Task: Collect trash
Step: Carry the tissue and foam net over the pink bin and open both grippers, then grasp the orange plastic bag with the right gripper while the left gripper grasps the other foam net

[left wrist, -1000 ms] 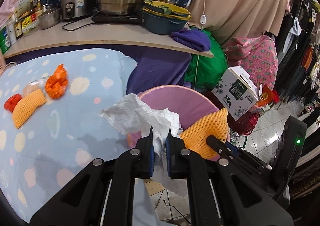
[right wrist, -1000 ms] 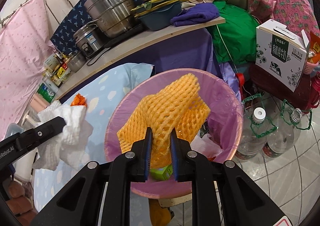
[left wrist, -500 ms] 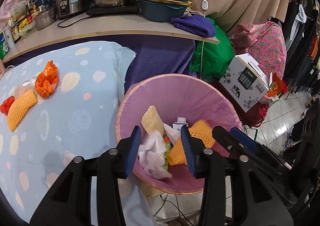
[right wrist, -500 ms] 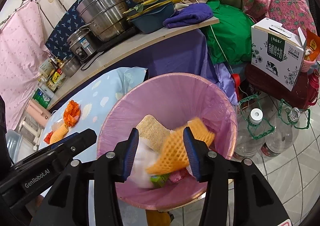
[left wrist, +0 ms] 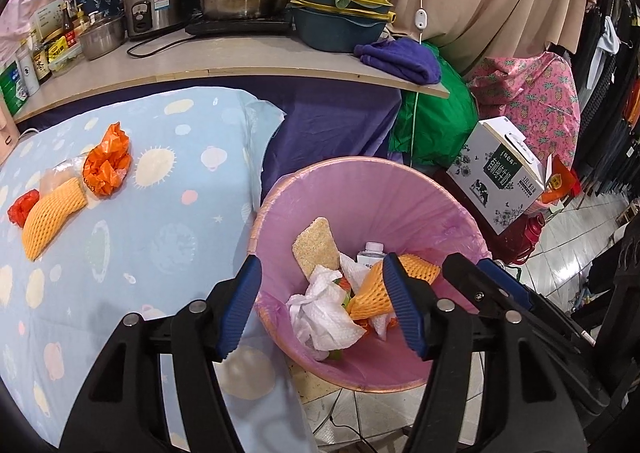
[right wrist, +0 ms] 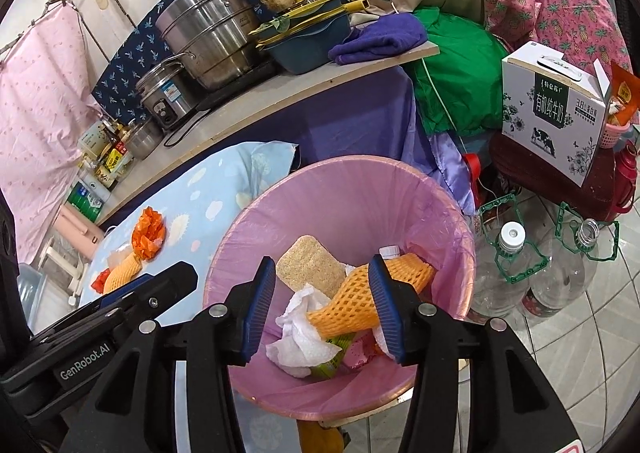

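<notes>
Two grippers hang over a pink-lined trash bin. The left gripper has its jaws opening with nothing pinched between them; the right gripper stands spread and empty too. Seen through both gaps, lying loose in the bin below, are a crumpled white paper towel and an orange foam fruit net, on top of a tan sponge, a small white bottle and other scraps. The net is tube-shaped, soft and springy; the towel is light and wadded. More trash waits well apart on the blue spotted worktop: a second orange foam net, a crumpled orange plastic bag, a small red wad, and a clear wrapper I cannot make out fully. The risk from here, I judge, is that these light, slippery pieces squash or slide from a shallow pinch, or that one gripper knocks the bin rim on the way across.
</notes>
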A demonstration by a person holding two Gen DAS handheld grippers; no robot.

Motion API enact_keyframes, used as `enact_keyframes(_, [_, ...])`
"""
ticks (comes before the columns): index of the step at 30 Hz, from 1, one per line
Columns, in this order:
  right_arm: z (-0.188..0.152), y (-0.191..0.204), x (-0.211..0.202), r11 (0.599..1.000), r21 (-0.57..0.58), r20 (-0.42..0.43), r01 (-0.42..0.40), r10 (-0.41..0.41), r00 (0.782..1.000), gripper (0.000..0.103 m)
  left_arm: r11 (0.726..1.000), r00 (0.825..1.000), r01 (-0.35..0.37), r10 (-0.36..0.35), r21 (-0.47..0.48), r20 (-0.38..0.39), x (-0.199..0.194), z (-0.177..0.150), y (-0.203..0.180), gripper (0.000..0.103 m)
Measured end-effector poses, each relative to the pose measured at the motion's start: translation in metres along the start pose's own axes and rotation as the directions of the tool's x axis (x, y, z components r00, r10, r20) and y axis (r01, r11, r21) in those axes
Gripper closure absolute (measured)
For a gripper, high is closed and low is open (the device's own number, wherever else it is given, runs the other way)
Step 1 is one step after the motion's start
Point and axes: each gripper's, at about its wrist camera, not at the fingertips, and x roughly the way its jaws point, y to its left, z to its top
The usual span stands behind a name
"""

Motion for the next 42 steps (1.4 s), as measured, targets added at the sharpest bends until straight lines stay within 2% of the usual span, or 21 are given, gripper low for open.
enact_keyframes(8, [0.002,0.012,-0.003,1.000,-0.027,0.005,-0.001,0.001,1.000,0.053,0.999,1.000,-0.008,0.008,-0.034,-0.002,-0.005,-0.004,0.017,0.043])
enact_keyframes(18, [-0.007,0.054,0.009,0.995,-0.096,-0.033,-0.034,0.031,0.999,0.052,0.986,0.996,-0.090,0.089,-0.141,-0.014,-0.018,-0.020,0.078,0.043])
enact_keyframes(21, [-0.010,0.072,0.015,0.991,-0.124,-0.049,-0.052,0.047,0.998,0.052,0.977,0.993,-0.120,0.119,-0.178,-0.017,-0.024,-0.025,0.100,0.038])
enact_keyframes(27, [-0.016,0.117,0.034,0.979,-0.176,-0.092,-0.107,0.091,0.992,0.052,0.943,0.985,-0.168,0.170,-0.288,-0.021,-0.037,-0.035,0.158,0.033])
enact_keyframes(33, [-0.019,0.174,0.063,0.953,-0.244,-0.146,-0.177,0.145,0.979,0.051,0.891,0.971,-0.232,0.237,-0.391,-0.035,-0.049,-0.044,0.223,0.032])
enact_keyframes(42, [-0.019,0.261,0.125,0.911,-0.336,-0.214,-0.238,0.172,0.961,0.050,0.826,0.949,-0.300,0.308,-0.477,-0.065,-0.051,-0.048,0.302,0.032])
